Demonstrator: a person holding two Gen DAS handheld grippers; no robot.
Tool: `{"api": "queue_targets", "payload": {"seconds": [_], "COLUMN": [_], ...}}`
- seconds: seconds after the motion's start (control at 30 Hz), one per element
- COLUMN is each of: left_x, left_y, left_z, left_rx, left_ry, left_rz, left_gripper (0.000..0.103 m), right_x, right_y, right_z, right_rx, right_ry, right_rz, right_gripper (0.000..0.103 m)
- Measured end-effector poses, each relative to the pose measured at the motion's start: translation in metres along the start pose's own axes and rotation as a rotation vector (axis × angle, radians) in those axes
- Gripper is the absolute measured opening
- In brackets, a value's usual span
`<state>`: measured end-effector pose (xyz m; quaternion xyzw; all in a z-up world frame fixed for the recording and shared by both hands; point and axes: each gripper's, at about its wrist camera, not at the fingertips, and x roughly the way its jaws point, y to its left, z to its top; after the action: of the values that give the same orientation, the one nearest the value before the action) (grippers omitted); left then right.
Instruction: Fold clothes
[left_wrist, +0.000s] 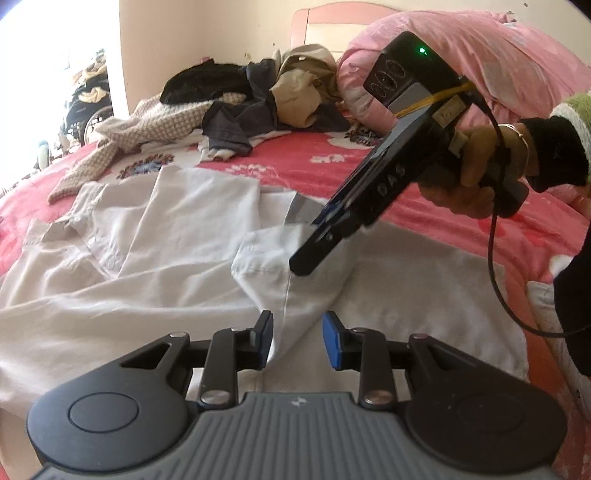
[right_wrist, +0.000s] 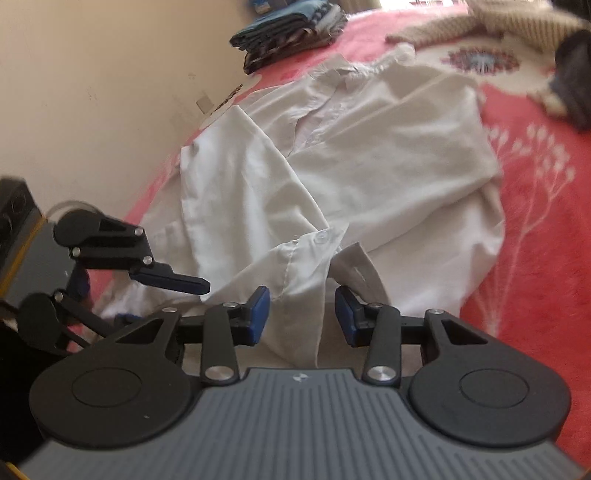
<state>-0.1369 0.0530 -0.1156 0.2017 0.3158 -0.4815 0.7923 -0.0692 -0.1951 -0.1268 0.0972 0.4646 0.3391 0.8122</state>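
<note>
Your white shirt (left_wrist: 177, 236) lies spread on the bed (left_wrist: 461, 192), collar toward the far side, w/ one sleeve drawn in across the body so its cuff (right_wrist: 321, 240) sits near the middle. Left gripper (left_wrist: 297, 339) is released: jaws apart, straddling the raised ridge of sleeve fabric but not pinching it. Right gripper (right_wrist: 301, 314) is likewise spread, pads either side of the sleeve fold just below the cuff, nothing clamped as far as I can tell. In the left view it angles down w/ its tip right at the cuff. Judging by this, you're in the sleeve-fold step, either about to take hold of the sleeve or just letting go after laying it over; the pics fit both. Either way the cuff end needs to end up flat on the body w/o bunching. A pile of unfolded clothes (left_wrist: 258, 99) waits further up the bed, and a folded stack (right_wrist: 288, 33) sits by the wall.
</note>
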Motion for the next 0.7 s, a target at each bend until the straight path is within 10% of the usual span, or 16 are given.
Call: {"api": "queue_targets", "payload": {"seconds": [0.07, 0.33, 0.7], "left_x": [0.003, 0.002, 0.023], "left_y": [0.0, -0.001, -0.007], "left_z": [-0.003, -0.004, -0.003], "left_rx": [0.003, 0.003, -0.033], "left_ry": [0.014, 0.012, 0.047], "left_rz": [-0.003, -0.026, -0.084], "left_gripper": [0.031, 0.041, 0.047], "right_x": [-0.004, -0.033, -0.015], "right_y": [-0.005, 0.007, 0.002], "right_z": [-0.002, -0.028, -0.062], "right_rx": [0.031, -0.031, -0.058], "right_ry": [-0.007, -0.051, 0.136], "right_rz": [0.071, 0.219, 0.09], "right_gripper": [0.009, 0.006, 0.009]}}
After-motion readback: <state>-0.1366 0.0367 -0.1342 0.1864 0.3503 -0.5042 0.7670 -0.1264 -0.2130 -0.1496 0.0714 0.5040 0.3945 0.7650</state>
